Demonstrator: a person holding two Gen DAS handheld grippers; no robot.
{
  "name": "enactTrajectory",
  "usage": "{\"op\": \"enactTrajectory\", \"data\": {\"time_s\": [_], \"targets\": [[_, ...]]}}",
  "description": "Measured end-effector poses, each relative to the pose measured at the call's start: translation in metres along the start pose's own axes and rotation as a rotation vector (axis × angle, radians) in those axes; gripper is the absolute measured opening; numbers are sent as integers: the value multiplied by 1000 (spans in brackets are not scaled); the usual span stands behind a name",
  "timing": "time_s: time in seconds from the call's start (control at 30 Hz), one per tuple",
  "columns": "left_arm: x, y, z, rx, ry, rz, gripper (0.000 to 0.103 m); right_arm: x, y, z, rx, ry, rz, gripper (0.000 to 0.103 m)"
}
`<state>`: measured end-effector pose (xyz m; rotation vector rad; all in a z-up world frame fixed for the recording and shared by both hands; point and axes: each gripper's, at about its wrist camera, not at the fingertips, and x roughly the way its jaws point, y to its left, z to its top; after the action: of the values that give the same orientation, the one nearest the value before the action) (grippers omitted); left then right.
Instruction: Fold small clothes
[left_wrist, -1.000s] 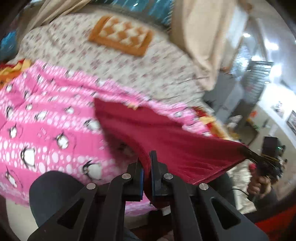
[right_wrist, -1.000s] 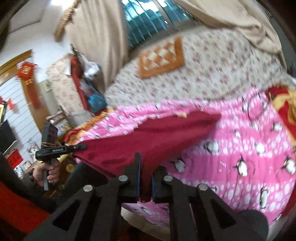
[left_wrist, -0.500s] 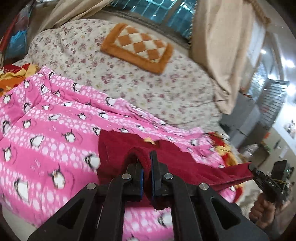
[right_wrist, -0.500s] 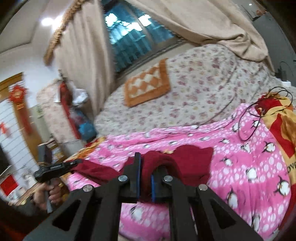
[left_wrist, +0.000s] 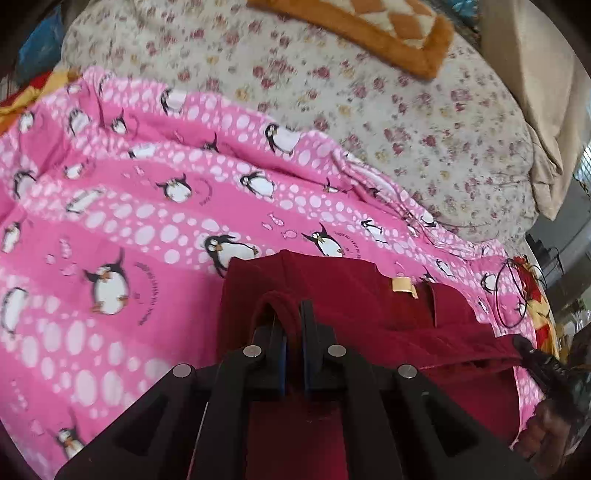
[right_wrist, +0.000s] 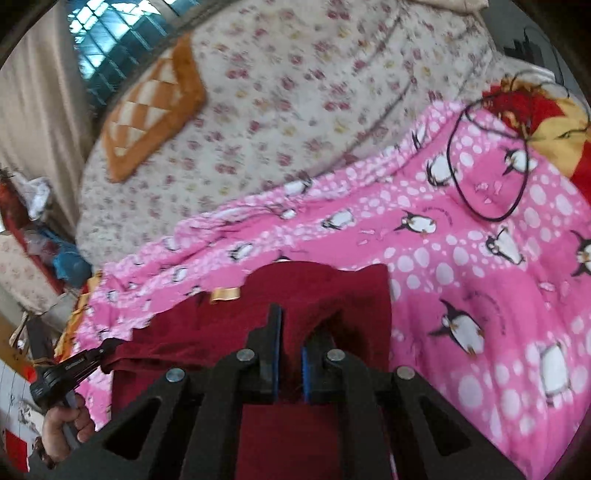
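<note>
I see the pink blanket covering the bed, with the dark red garment lying on it. My left gripper and right gripper each pinch its near edge. Only the right view shows the window.

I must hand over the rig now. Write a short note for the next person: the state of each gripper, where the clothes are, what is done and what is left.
Left gripper: shut on one edge of the dark red garment.
Right gripper: shut on the other edge of the same garment.
Position: the far part of the garment, with its tan label, lies on the pink penguin blanket. The near part is lifted between the two grippers.
Done: the garment is laid partly on the blanket.
Left: bring the held edge over the flat part to make the fold, release, smooth. A black cable loop lies on the blanket to the right; keep clear of it.
</note>
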<state>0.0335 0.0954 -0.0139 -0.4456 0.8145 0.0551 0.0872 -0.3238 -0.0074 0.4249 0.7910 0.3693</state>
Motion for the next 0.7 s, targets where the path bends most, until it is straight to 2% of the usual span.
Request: {"op": "enactTrajectory", "data": {"time_s": [0.07, 0.13, 0.2, 0.3, 0.37, 0.5, 0.6, 0.63, 0.7], "targets": [[15, 2, 1, -3, 28, 32, 0, 18, -11, -1, 25, 23, 4, 8], [33, 11, -2, -40, 94, 37, 0, 38, -21, -6, 38, 83, 3, 9], [35, 15, -2, -69, 91, 18, 0, 48, -30, -5, 79, 105, 35, 9], [34, 11, -3, -46, 84, 37, 0, 50, -33, -4, 87, 110, 94, 20], [34, 3, -6, 9, 66, 74, 0, 47, -32, -4, 87, 103, 128, 29], [33, -5, -8, 54, 56, 104, 0, 22, -30, 1, 91, 19, 161, 36], [27, 7, -4, -34, 84, 21, 2, -4, -36, -1, 118, -57, 197, 40], [23, 12, -3, -72, 89, -19, 8, -13, -39, -2, 131, -80, 180, 48], [17, 17, -2, -111, 99, -52, 12, -31, -47, -4, 169, -136, 157, 53]]}}
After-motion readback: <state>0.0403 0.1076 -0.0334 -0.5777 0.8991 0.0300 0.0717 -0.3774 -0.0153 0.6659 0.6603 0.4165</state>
